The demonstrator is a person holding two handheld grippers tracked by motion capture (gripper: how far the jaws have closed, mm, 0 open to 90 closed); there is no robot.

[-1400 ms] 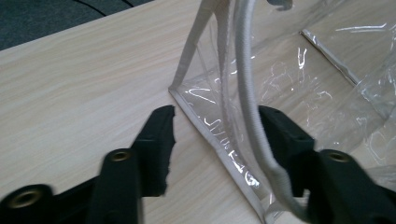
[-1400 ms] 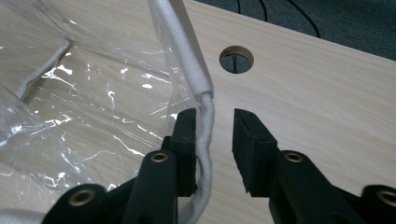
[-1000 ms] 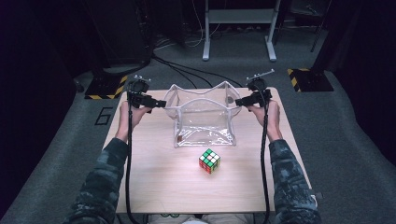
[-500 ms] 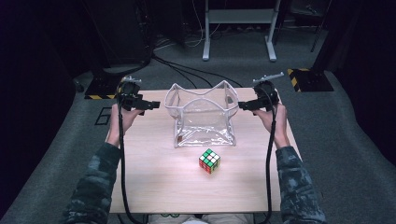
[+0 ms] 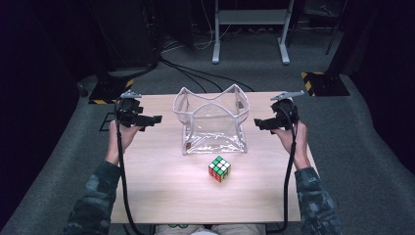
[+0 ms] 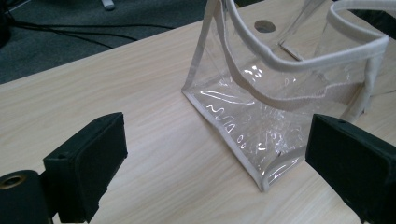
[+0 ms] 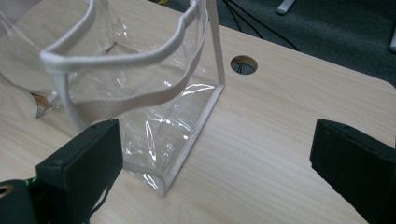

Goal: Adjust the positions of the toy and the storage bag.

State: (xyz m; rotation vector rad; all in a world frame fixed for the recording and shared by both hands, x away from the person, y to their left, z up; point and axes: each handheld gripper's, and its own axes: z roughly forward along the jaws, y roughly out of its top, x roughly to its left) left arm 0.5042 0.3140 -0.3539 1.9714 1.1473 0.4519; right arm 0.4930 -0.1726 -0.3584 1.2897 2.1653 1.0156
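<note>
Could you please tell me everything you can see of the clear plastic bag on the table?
The clear plastic bag with pale fabric trim stands upright and open-mouthed on the light wooden table, toward its far edge. Its walls are see-through, glossy film with creases; whitish binding runs along the rim, the corners and the base. The rim sags in curves between raised corners. A small brownish bit lies at its near-left bottom corner. It looks otherwise empty. Nothing touches it but the table.

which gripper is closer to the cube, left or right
The right gripper: the cube lies right of the table's middle, in front of the clear bag; the left gripper is farther.
</note>
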